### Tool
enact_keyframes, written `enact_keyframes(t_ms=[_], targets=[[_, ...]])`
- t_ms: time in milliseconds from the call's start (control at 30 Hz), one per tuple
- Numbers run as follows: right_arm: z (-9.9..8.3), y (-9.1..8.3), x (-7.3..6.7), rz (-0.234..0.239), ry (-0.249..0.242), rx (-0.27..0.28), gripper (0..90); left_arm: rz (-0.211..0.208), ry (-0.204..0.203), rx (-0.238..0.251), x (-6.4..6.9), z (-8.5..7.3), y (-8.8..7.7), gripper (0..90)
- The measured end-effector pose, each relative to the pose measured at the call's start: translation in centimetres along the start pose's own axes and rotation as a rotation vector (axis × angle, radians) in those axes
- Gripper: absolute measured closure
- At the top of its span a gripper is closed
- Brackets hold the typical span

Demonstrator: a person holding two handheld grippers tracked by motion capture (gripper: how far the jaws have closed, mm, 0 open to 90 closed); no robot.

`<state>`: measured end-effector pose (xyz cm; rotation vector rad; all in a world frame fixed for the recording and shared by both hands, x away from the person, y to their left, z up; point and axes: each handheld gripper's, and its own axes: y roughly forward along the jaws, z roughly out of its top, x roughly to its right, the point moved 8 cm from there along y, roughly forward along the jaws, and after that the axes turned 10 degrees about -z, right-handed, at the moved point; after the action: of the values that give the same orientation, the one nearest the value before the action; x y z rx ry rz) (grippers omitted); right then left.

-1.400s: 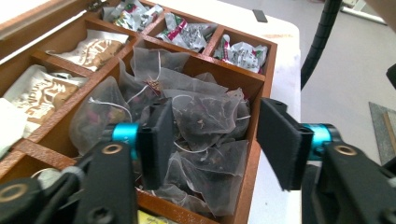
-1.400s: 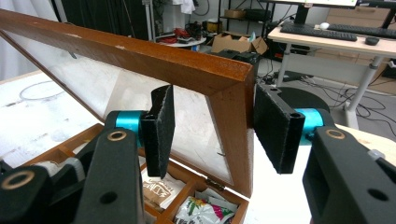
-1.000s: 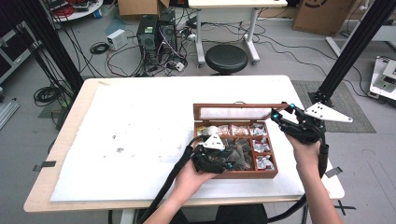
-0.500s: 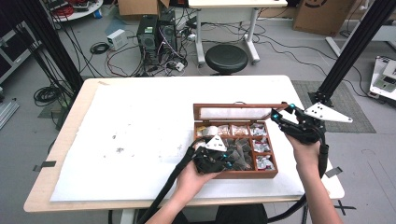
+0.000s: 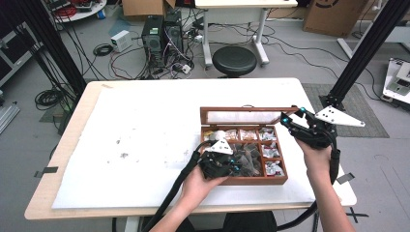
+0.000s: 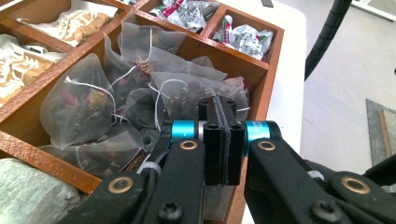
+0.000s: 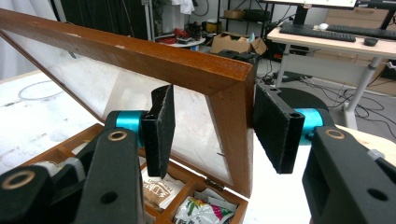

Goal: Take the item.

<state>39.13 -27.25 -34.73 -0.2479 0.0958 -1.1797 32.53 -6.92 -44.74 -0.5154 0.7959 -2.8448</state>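
Note:
A wooden tea box [image 5: 241, 182] sits right of centre on the table, its glass lid [image 5: 241, 116] standing up. My left gripper [image 5: 241, 164] reaches into the middle compartment of mesh tea bags [image 5: 250, 155]. Its jaws have just been closing. In the left gripper view the left gripper [image 6: 219, 108] has its pads pressed flat together just above the mesh tea bags [image 6: 79, 112]; whether any mesh is pinched between them I cannot tell. My right gripper [image 5: 286, 119] is at the lid's right corner. In the right gripper view the right gripper [image 7: 212, 100] straddles the lid's [image 7: 140, 51] side rail.
A white cloth [image 5: 145, 145] covers the table, with small crumbs [image 5: 121, 154] at its left. The box's other compartments hold wrapped sachets [image 5: 270, 151]. On the floor beyond the table are a black stool [image 5: 234, 60], computer towers [image 5: 162, 34] and cables.
The left gripper's jaws have come together over the mesh bags. Both hands stay where they were, and the lid stands as before.

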Motion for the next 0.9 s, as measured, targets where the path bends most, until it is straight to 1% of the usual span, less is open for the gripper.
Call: enact_keyframes(t_ms=[100, 167, 267, 333, 367, 433, 467, 600, 767, 900], targets=[[0.0, 0.0, 0.0, 0.000, 0.001, 0.000, 50.3, -0.006, -0.004, 0.015, 0.0, 0.2, -0.3, 89.3], [0.0, 0.0, 0.0, 0.000, 0.001, 0.000, 50.3, -0.020, -0.002, 0.030, 0.1, 0.4, -0.7, 89.4], [0.0, 0.0, 0.0, 0.000, 0.003, -0.002, 50.3, -0.022, -0.002, 0.055, 0.1, 0.8, -1.3, 89.4], [0.0, 0.0, 0.0, -0.001, 0.003, -0.002, 50.3, -0.019, 0.006, 0.062, 0.1, 0.9, -1.8, 89.4], [0.0, 0.0, 0.0, -0.001, 0.003, -0.002, 50.3, -0.022, 0.001, 0.072, 0.1, 1.0, -2.0, 89.4], [0.0, 0.0, 0.0, -0.002, 0.003, -0.002, 50.3, -0.021, 0.002, 0.084, 0.1, 1.1, -2.4, 89.4], [0.0, 0.0, 0.0, -0.001, 0.002, -0.001, 50.3, -0.021, 0.008, 0.082, 0.0, 1.2, -2.7, 89.4], [0.0, 0.0, 0.0, -0.001, 0.003, -0.002, 50.3, -0.034, 0.012, 0.117, 0.1, 1.8, -4.0, 89.4], [0.0, 0.1, 0.0, -0.002, 0.002, 0.000, 50.3, -0.020, 0.013, 0.161, -0.2, 2.4, -6.1, 89.4], [0.1, 0.1, 0.0, -0.005, -0.002, 0.003, 50.5, 0.001, 0.022, 0.179, -0.4, 2.8, -7.5, 89.4]])
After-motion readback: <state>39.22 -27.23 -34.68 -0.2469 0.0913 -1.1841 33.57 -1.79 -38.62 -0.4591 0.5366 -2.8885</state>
